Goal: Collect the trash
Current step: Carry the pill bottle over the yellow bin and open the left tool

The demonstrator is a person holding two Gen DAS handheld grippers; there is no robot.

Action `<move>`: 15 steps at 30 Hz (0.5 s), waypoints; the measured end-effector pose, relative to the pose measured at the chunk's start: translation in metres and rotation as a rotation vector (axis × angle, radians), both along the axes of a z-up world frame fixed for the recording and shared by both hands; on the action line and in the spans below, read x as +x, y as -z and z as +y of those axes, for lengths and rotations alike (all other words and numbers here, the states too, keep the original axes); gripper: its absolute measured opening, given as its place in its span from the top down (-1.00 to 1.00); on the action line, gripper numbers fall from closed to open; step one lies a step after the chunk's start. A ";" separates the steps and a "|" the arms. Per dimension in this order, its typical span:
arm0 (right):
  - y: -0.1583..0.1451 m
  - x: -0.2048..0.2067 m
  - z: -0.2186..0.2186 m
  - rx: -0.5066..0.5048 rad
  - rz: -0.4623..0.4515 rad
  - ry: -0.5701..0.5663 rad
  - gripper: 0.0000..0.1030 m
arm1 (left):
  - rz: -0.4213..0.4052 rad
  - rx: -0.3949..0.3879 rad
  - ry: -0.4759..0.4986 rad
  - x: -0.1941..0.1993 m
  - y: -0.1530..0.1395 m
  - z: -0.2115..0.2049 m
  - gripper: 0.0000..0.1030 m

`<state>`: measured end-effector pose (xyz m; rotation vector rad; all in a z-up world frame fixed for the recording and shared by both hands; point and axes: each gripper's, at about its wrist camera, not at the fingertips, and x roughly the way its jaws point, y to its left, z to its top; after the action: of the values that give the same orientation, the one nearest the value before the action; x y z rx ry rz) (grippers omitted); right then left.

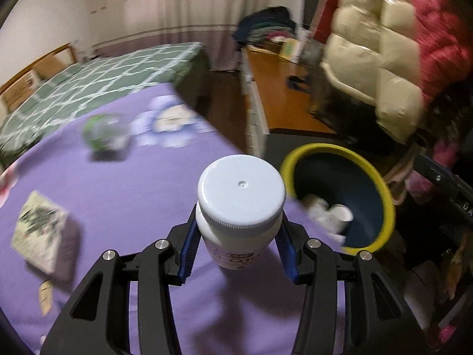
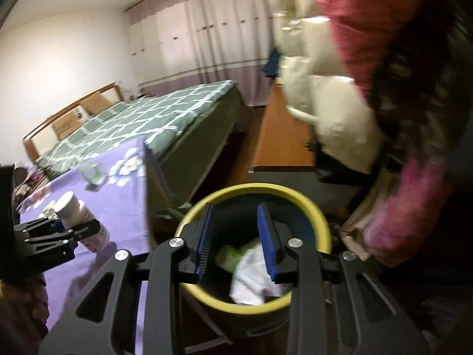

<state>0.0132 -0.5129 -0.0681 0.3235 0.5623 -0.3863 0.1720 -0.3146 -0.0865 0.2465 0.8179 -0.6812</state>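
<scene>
- Far left, purple-clothed desk [image 1: 124, 195]: flat printed packet [image 1: 44, 232] lying near the left edge; small paper scrap [image 1: 45, 295] just nearer than it.
- Farther back on the desk: green-and-white crumpled wrapper [image 1: 103, 131], blurred, beside the cloth's flower print.
- Behind the desk: bed [image 1: 88, 88] with green checked cover; curtains [image 1: 183, 3] along the far wall.
- Centre: left gripper [image 1: 239, 236] closed on white bottle [image 1: 239, 204], jaws pressed to both sides below the ribbed cap; bottle upright, held above the desk's right edge, just left of the bin.
- Same grasp confirmed from the right wrist view: left gripper [image 2: 74, 226], white bottle [image 2: 81, 222].
- Right of the desk: yellow-rimmed bin [image 1: 381, 189], on the floor; white crumpled paper [image 1: 317, 208] and a pale cup-like item [image 1: 343, 216] inside.
- Right gripper [image 2: 236, 239]: jaws moderately apart, holding nothing, poised over the bin [image 2: 319, 216] opening.
- Far right: padded cream-and-pink jacket [image 1: 384, 53], blurred.
</scene>
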 end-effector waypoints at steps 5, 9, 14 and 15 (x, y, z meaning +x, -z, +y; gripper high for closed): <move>0.010 -0.021 -0.028 0.021 0.008 0.077 0.37 | 0.021 0.008 0.101 -0.017 0.007 -0.060 0.09; 0.019 -0.030 -0.044 0.047 0.017 0.106 0.36 | 0.038 0.021 0.152 -0.022 0.013 -0.096 0.09; 0.023 -0.035 -0.055 0.060 0.016 0.129 0.32 | 0.076 0.032 0.184 -0.019 0.024 -0.133 0.08; 0.024 -0.036 -0.057 0.061 0.015 0.134 0.31 | 0.082 0.034 0.190 -0.018 0.026 -0.140 0.08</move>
<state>-0.0229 -0.5700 -0.0918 0.4183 0.5695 -0.5023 0.1542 -0.4546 -0.1126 0.3320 0.8918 -0.8608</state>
